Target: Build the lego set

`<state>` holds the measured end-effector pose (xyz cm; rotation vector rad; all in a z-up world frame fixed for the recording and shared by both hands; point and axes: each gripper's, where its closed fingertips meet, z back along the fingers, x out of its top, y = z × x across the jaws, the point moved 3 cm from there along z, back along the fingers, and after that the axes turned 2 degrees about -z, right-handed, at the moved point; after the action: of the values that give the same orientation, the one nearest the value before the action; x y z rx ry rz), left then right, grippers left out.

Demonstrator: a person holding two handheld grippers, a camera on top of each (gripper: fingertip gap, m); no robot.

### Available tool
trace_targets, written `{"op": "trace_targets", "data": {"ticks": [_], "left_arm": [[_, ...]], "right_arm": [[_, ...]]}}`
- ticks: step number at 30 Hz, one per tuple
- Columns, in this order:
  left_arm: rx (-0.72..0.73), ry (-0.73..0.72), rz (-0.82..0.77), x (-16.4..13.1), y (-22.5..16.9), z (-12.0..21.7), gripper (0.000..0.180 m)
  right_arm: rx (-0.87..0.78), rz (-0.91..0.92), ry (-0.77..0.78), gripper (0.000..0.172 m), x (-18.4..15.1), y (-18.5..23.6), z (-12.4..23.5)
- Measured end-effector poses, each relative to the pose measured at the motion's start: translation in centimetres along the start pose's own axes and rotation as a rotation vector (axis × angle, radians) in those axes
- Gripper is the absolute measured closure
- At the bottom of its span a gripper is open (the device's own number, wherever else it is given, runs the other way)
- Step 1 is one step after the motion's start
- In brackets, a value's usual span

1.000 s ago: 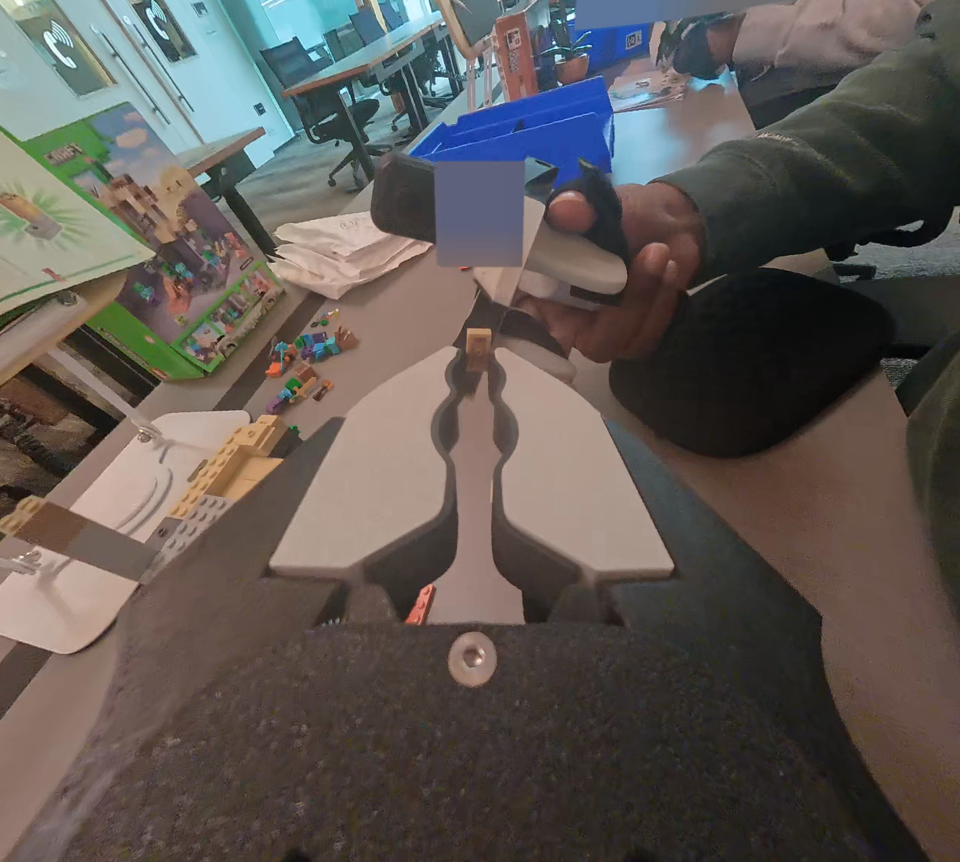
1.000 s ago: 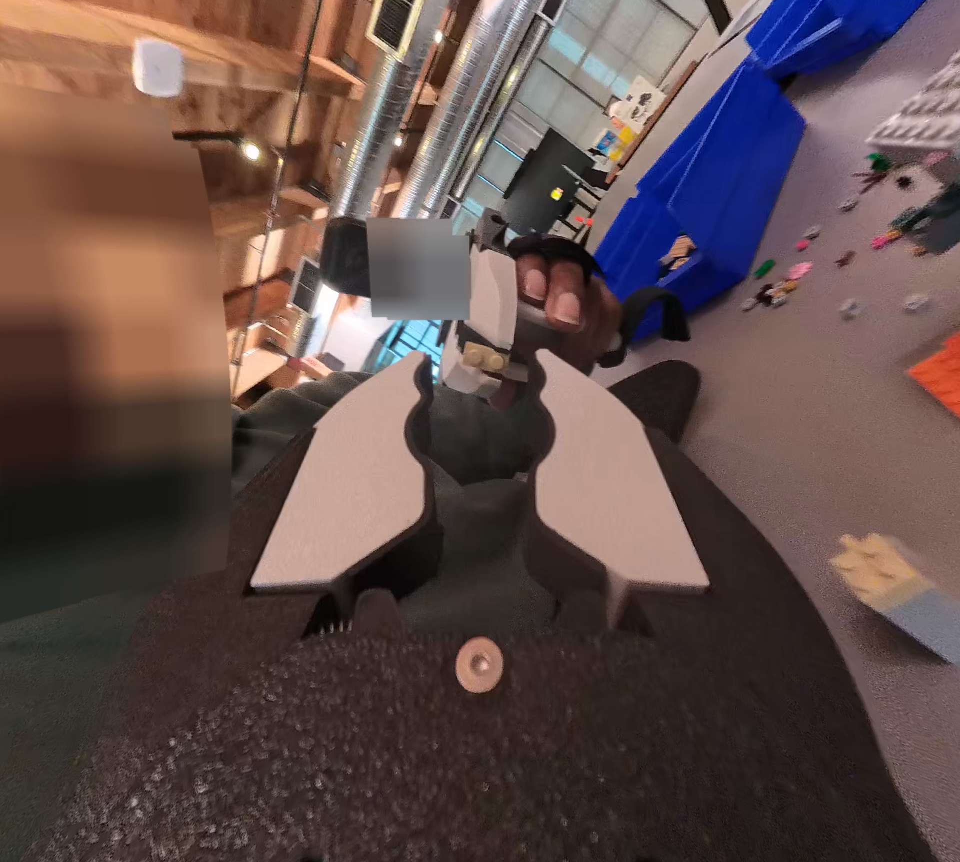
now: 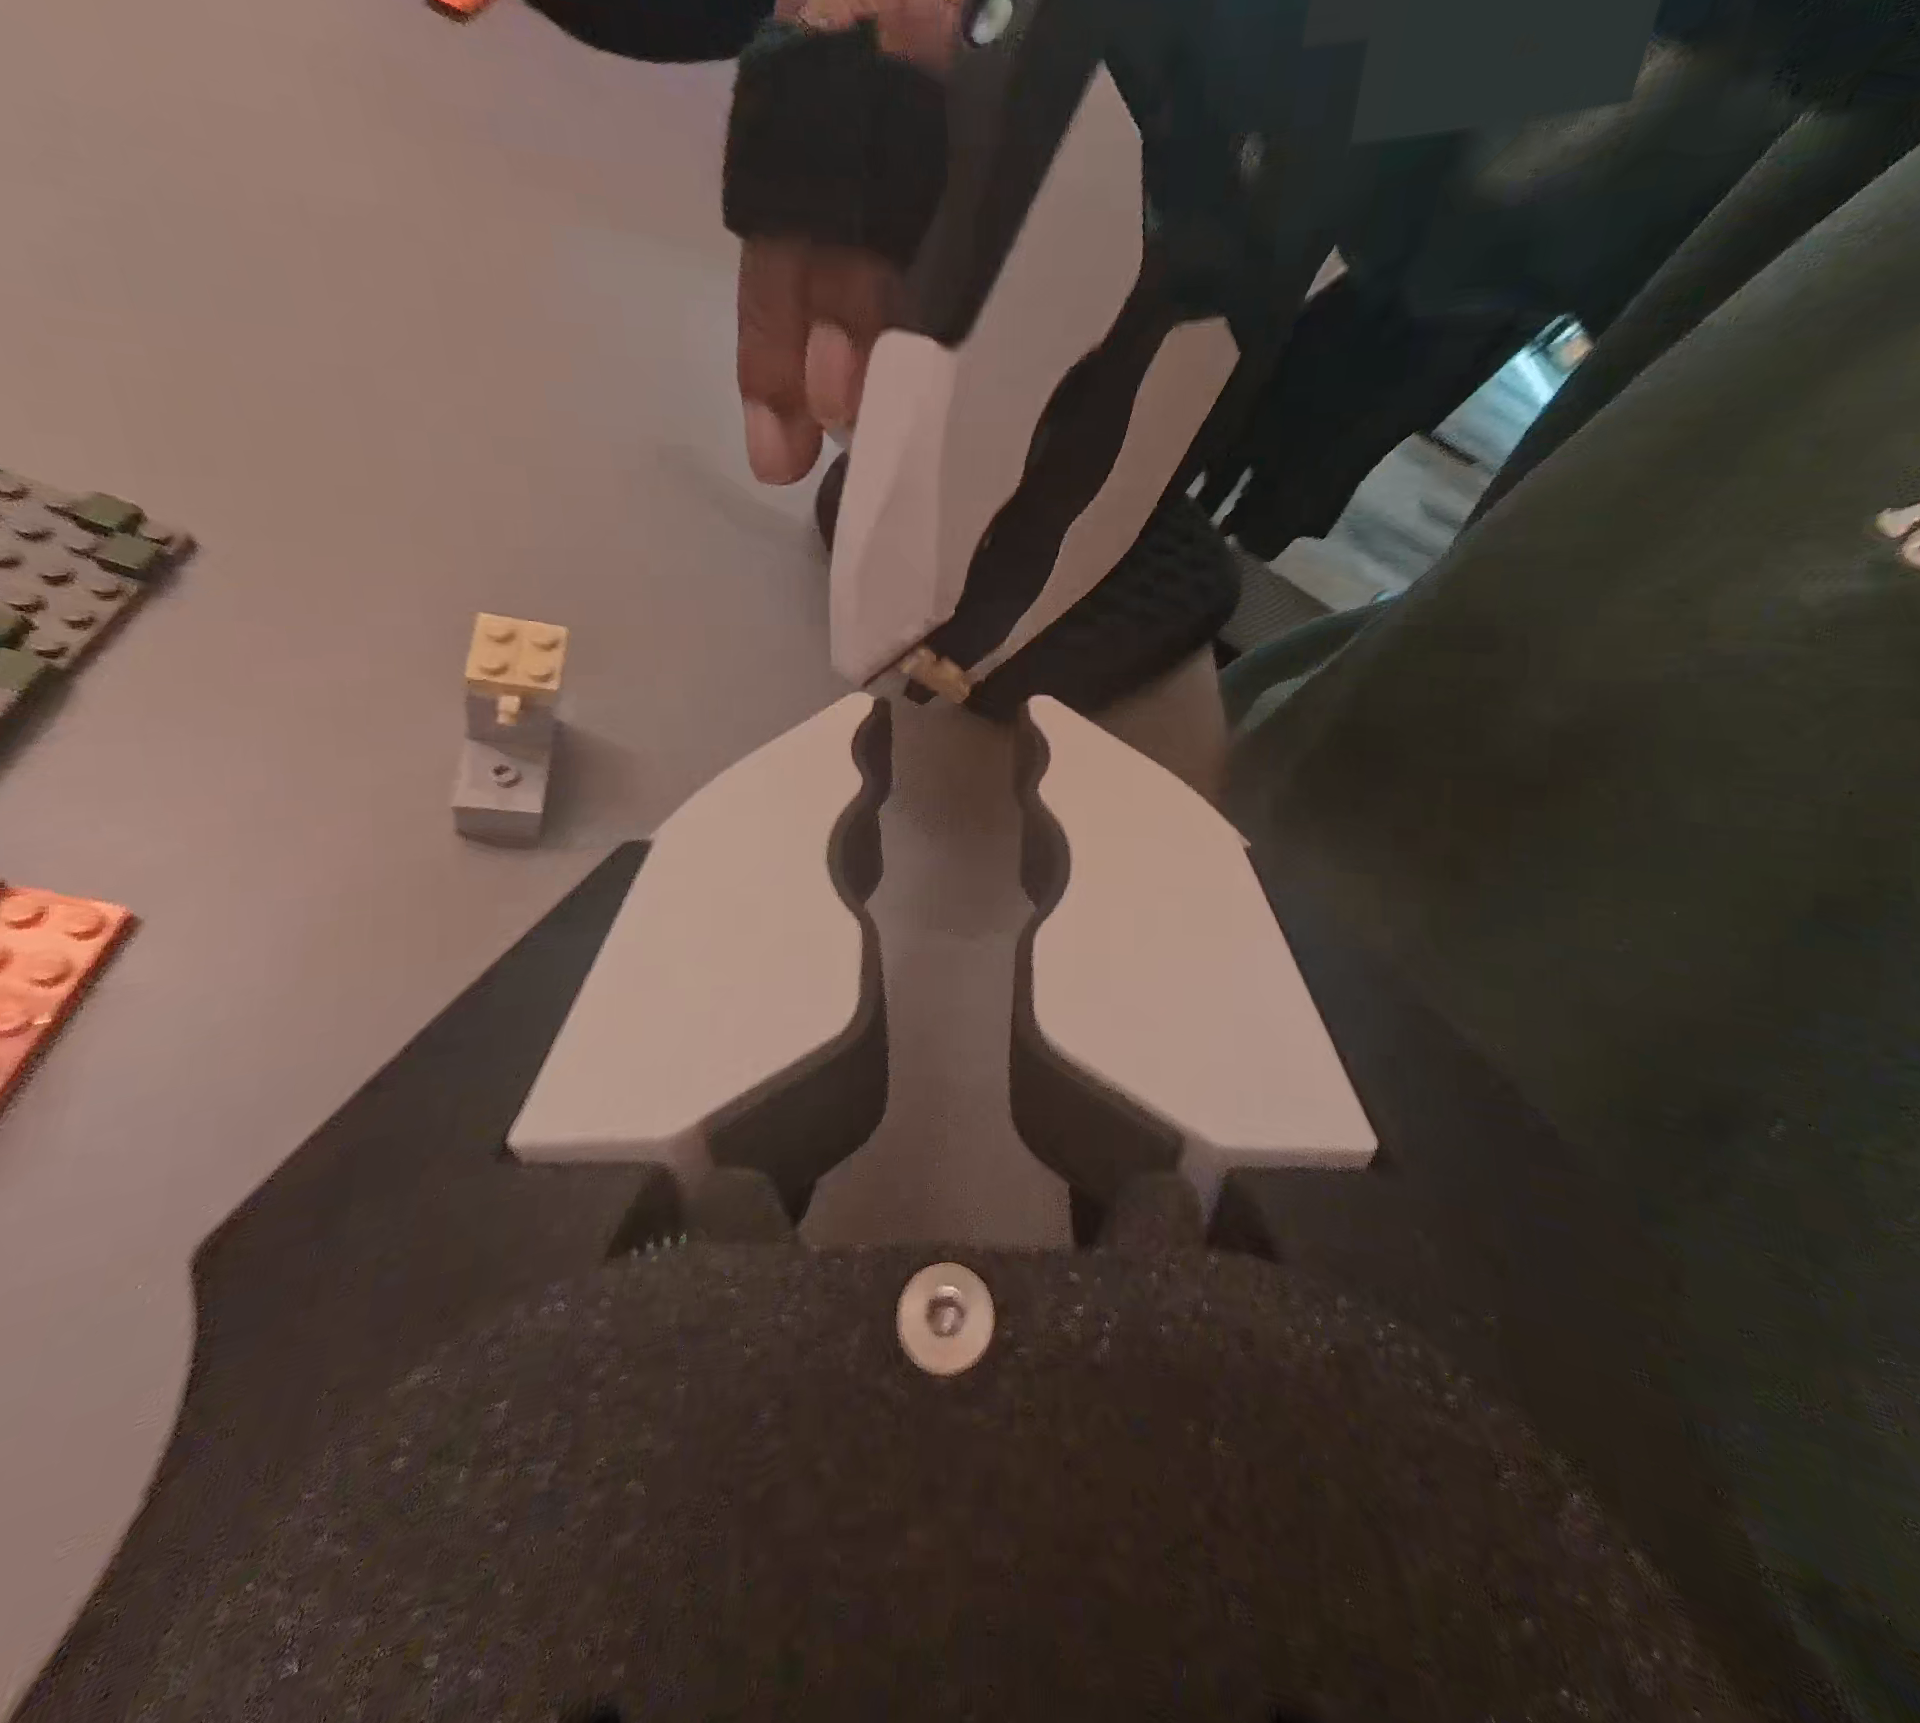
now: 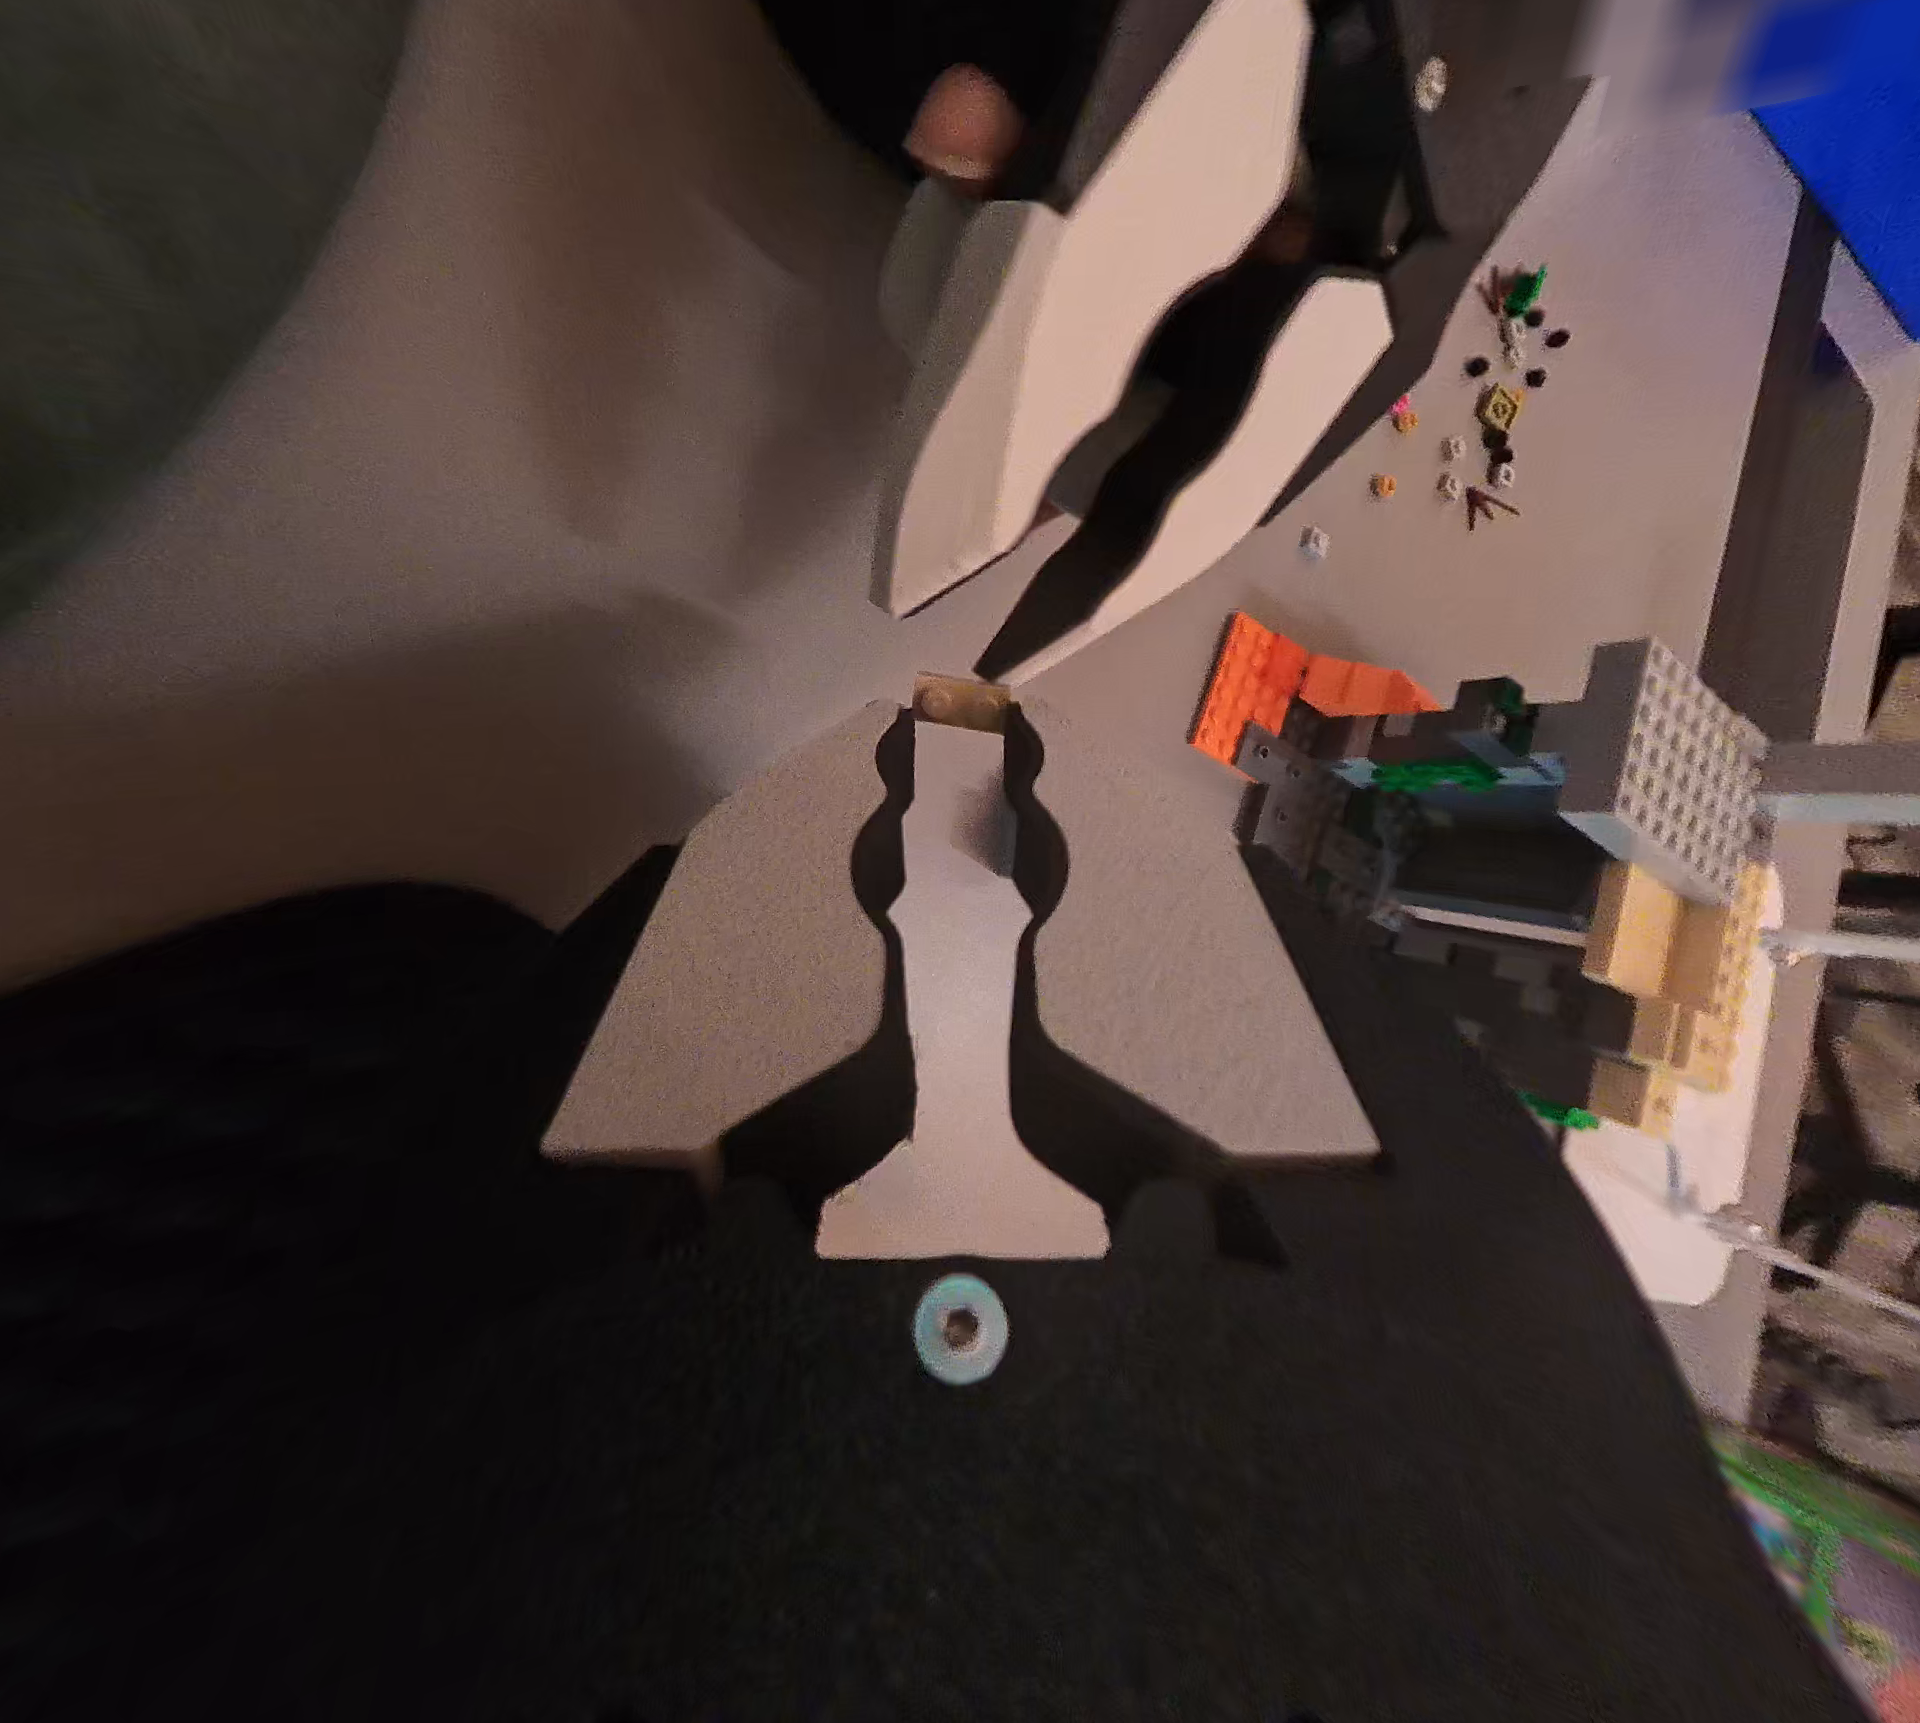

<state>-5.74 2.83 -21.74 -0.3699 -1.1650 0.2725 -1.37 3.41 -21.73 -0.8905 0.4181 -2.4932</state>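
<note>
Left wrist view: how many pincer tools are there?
2: the left gripper at the bottom, fingers apart; the right gripper reaching down from above, pinching a small tan plate.

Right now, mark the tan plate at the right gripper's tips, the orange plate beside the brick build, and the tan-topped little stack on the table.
tan plate [image 4: 961,705], right wrist view, studded face.
orange plate [image 4: 1262,681], right wrist view, studded top.
tan-topped stack [image 3: 516,657], left wrist view, tan top brick.

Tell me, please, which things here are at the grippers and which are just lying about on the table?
At the grippers:
- tan plate, gripped by the right gripper
- left gripper, open, tips close by the plate

Lying about:
- tan-and-grey brick stack
- orange plate
- dark green plate
- brick build
- loose small pieces
</note>
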Motion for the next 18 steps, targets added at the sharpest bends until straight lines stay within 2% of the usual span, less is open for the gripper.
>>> {"op": "trace_targets", "data": {"ticks": [3,8,12,18], "left_arm": [[0.036,0.035,-0.001,-0.5,0.7,-0.2,0.159],[0.103,0.091,-0.065,-1.4,1.4,-0.2,0.160],[0.134,0.124,-0.103,-2.0,1.6,-0.5,0.159],[0.153,0.127,-0.094,-2.4,1.9,-0.3,0.160]], "right_arm": [[0.044,0.091,0.087,0.155,-1.2,0.8,-0.1],[0.169,0.082,0.272,0.155,-6.6,1.5,0.1],[0.224,0.010,0.329,0.155,-9.6,0.8,-0.1],[0.284,-0.071,0.329,0.154,-10.9,0.4,-0.4]]}}
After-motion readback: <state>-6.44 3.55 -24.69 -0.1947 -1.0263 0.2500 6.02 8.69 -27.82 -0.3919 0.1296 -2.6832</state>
